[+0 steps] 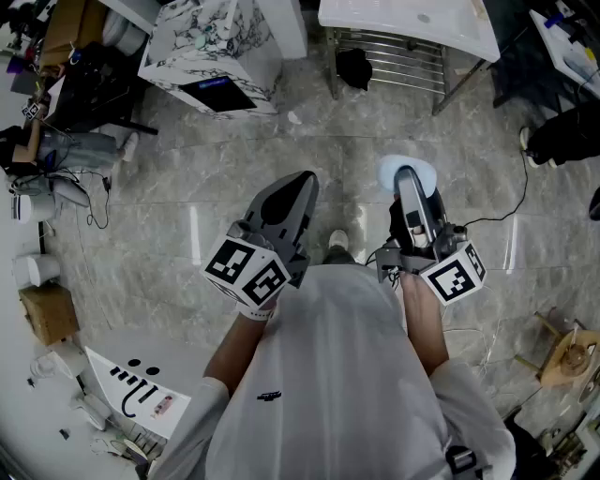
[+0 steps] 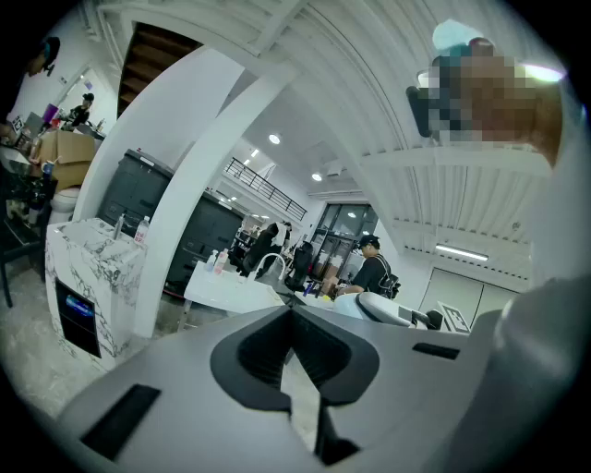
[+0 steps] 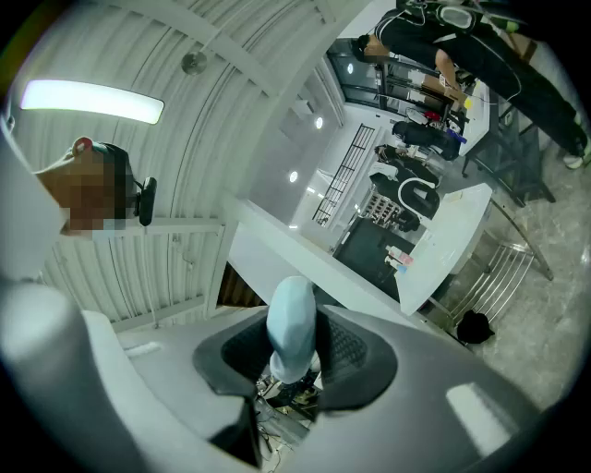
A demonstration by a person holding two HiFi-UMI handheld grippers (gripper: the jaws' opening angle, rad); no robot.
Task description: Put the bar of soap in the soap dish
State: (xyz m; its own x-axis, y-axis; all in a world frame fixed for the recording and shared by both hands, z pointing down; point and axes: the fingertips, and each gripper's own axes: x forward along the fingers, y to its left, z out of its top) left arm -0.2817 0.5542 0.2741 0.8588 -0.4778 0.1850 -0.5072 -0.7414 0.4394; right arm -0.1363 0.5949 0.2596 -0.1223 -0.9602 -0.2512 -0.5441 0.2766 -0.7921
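A pale blue bar of soap [image 3: 292, 325] stands on edge between the jaws of my right gripper [image 3: 294, 358], which is shut on it and tilted upward. In the head view the soap [image 1: 387, 172] shows as a light blue oval around the tip of the right gripper [image 1: 410, 185], held out in front of the person's chest over the floor. My left gripper [image 1: 292, 192] is beside it at the same height, and its jaws [image 2: 294, 321] meet with nothing between them. I cannot make out a soap dish in any view.
A white counter with a faucet [image 1: 412, 23] stands ahead on a metal rack [image 1: 394, 58], also seen in the left gripper view [image 2: 226, 282]. A marble-patterned cabinet [image 1: 211, 47] is ahead left. A cardboard box [image 1: 47, 312] and cables [image 1: 80, 187] lie at the left. A person in black [image 2: 374, 270] stands far off.
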